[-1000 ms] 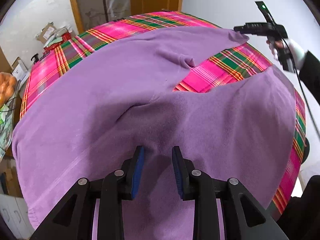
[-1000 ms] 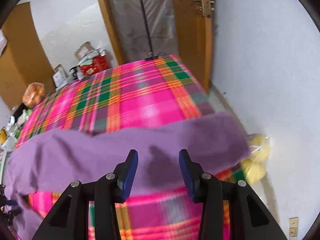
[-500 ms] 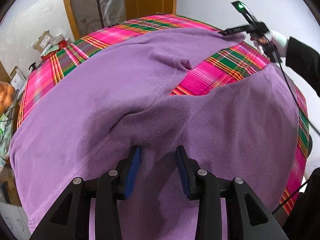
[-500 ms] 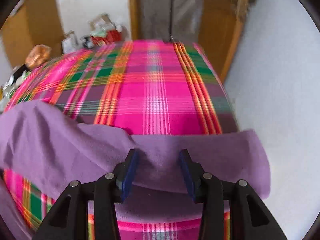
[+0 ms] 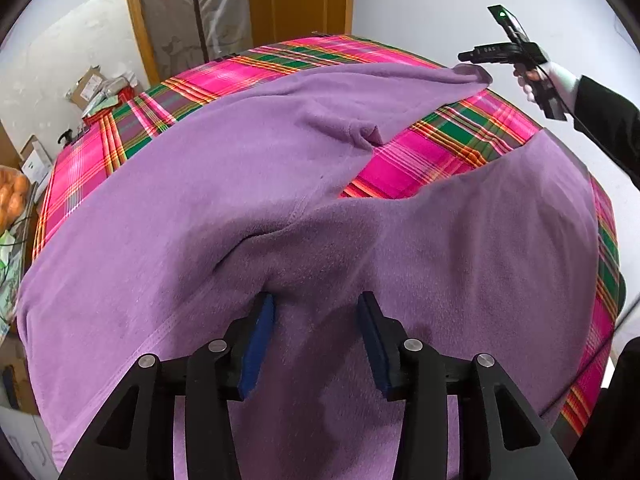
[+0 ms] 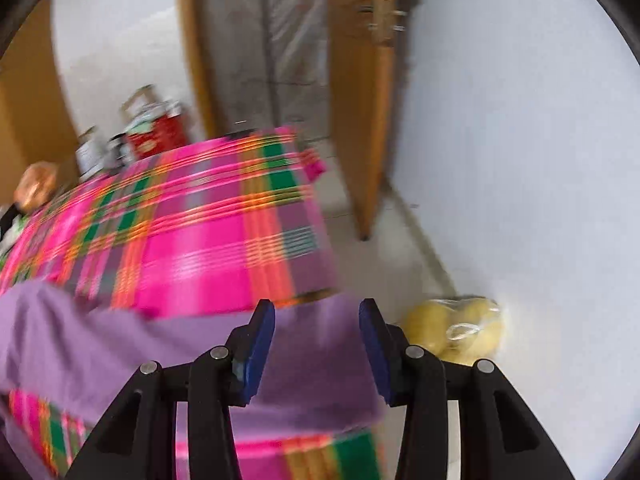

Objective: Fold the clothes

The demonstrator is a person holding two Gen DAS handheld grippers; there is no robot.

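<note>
Purple fleece garment (image 5: 248, 184) lay spread over the pink plaid bedcover (image 5: 432, 156), one sleeve stretched toward the far right corner. Left gripper (image 5: 316, 312) hovered low over the garment's near part, jaws wide apart, gripping nothing. Right gripper (image 6: 317, 316) sat above the sleeve end (image 6: 280, 364), jaws likewise wide, empty; view blurred. Bagged yellow fruit (image 6: 456, 332) lay on the floor by the wall.

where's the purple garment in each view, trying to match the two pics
Left wrist: the purple garment fills the centre and bottom, spread over the bed.
Right wrist: its leg end lies lower left, under the open fingers.
Shared landmark: the pink plaid bedcover.
</note>
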